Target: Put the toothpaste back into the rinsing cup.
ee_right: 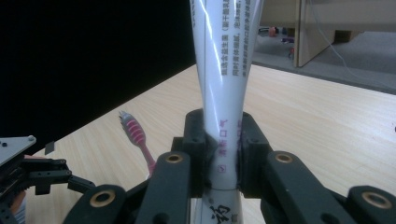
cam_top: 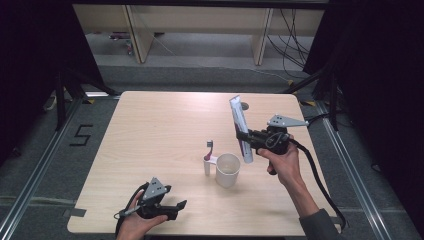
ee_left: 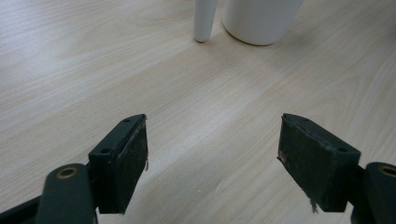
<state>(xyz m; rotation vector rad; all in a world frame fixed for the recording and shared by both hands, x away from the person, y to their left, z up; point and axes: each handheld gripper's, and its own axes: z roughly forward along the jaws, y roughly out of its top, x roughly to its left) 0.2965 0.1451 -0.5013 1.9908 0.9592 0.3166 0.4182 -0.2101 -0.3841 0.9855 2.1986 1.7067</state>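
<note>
My right gripper (cam_top: 244,136) is shut on a white toothpaste tube (cam_top: 240,125) with purple print, held upright above the table just right of a white cup (cam_top: 227,170). In the right gripper view the tube (ee_right: 223,88) rises between the pressed pads (ee_right: 223,154). A pink and white toothbrush (cam_top: 208,156) stands against the cup's left side, and its bristled head (ee_right: 133,130) shows beyond the jaws. My left gripper (cam_top: 181,205) rests near the table's front edge with its jaws open; between its pads (ee_left: 212,154) lies bare wood, with the cup's base (ee_left: 259,21) farther off.
The light wooden table (cam_top: 150,135) has bare room on its left and far side. Dark curtains flank the table, and cables and furniture legs stand on the floor beyond it. A cable trails from the right gripper past the table's right edge.
</note>
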